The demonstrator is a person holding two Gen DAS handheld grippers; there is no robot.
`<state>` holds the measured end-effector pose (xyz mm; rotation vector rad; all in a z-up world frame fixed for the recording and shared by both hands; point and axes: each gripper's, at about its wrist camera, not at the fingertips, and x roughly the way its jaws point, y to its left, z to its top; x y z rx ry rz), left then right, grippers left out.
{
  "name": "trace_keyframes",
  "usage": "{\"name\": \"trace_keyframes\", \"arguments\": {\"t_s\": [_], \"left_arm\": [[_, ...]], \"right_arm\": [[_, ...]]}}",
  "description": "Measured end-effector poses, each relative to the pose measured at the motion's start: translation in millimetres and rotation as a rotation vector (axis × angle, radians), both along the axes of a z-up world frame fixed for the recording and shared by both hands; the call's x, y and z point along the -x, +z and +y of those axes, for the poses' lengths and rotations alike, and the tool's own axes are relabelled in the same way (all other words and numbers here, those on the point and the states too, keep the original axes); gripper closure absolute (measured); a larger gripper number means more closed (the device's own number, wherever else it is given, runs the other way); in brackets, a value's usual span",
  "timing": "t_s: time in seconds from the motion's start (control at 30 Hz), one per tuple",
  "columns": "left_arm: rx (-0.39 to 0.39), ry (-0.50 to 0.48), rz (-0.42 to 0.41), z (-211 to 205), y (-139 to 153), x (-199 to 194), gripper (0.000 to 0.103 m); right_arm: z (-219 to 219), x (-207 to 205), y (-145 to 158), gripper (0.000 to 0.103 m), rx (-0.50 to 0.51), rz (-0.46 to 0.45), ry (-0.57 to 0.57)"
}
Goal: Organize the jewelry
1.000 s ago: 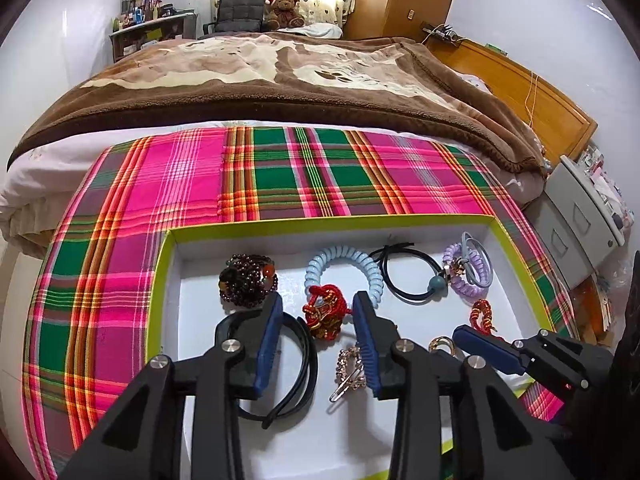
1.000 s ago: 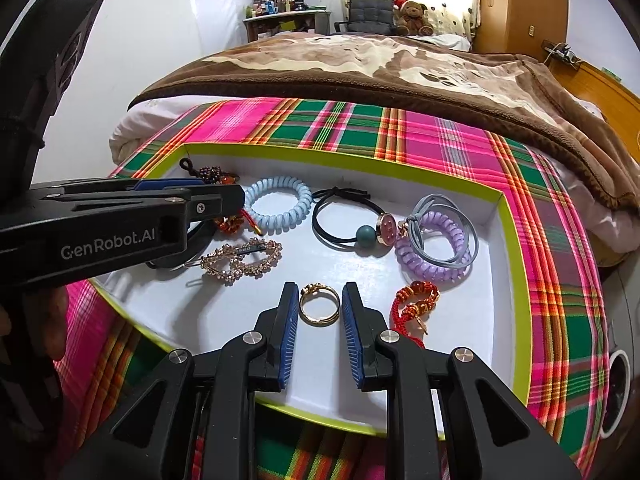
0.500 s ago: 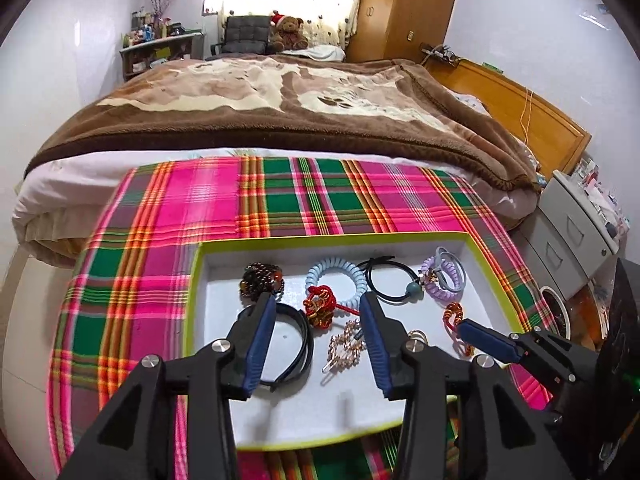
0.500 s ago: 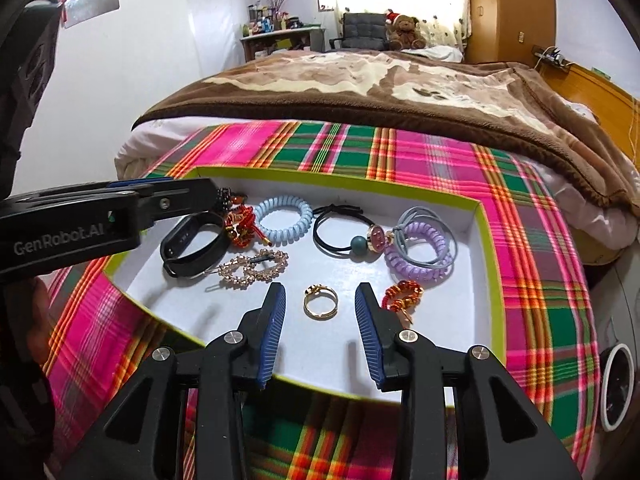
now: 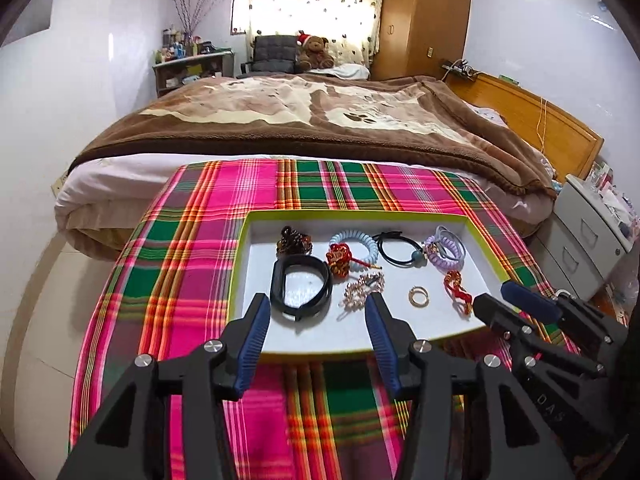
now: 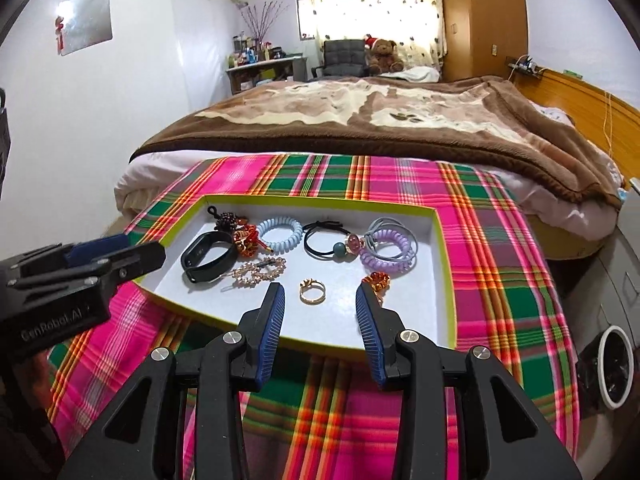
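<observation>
Left wrist view: the left hand-held gripper (image 5: 316, 312) hangs above the near edge of a shallow tray (image 5: 486, 240) with a yellow-green rim and a smooth white floor; its ribbed blue pads are spread wide and grip nothing. The tray sits on a pink, green and orange plaid cloth (image 5: 188, 248) at the foot of a bed. Inside lie a glossy black band (image 5: 301, 285) curled into a loop, a dark beaded cluster (image 5: 294, 240), a pale blue spiral hair tie (image 5: 356, 240), a red knotted charm (image 5: 339, 260), a thin black elastic with a teal bead (image 5: 402, 254), a lilac spiral tie (image 5: 446, 254), a sparkly gold hair clip (image 5: 362, 290), a small gold ring (image 5: 418, 295) and a red-and-orange beaded piece (image 5: 456, 285). The right hand-held gripper (image 5: 516, 304) reaches in from the right over the tray's near right corner.

Right wrist view: the right hand-held gripper (image 6: 320, 306), also spread open and empty, frames the gold ring (image 6: 312, 291) just beyond its tips. The black band (image 6: 208, 256) and hair clip (image 6: 258, 270) lie to the left, and the lilac tie (image 6: 386, 250) to the right. The left hand-held gripper (image 6: 120, 254) covers the tray's (image 6: 444, 264) left corner. A fuzzy brown blanket (image 6: 400, 132) covers the bed behind.
</observation>
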<state>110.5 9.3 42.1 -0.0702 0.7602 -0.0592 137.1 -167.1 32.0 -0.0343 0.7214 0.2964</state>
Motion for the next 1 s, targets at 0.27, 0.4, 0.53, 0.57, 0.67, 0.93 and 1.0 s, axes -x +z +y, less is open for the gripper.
{"name": "trace_keyframes", "arguments": {"t_s": [0.27,0.4,0.53,0.57,0.67,0.93,1.0], "left_arm": [[-0.034,0.049,-0.023,-6,-2,22,0.052],[-0.048,0.048,-0.008,-12,-6,24,0.052],[-0.047,0.052,-0.005,-15,-7,24,0.052],[-0.05,0.056,-0.006,-16,-7,24,0.052],[-0.055,0.061,-0.008,-16,-8,25,0.052],[-0.057,0.076,0.009,-14,-12,26,0.052],[-0.056,0.075,0.006,-14,-11,27,0.052]], "right_arm": [[-7,23,8,0.058,-0.028,-0.032,-0.024],[-8,26,8,0.058,-0.02,-0.042,-0.035],[-10,26,6,0.058,-0.019,-0.039,-0.042],[-10,26,6,0.058,-0.02,-0.036,-0.042],[-11,26,6,0.058,-0.02,-0.034,-0.046],[-10,27,4,0.058,-0.017,-0.031,-0.044],[-10,27,4,0.058,-0.017,-0.031,-0.044]]}}
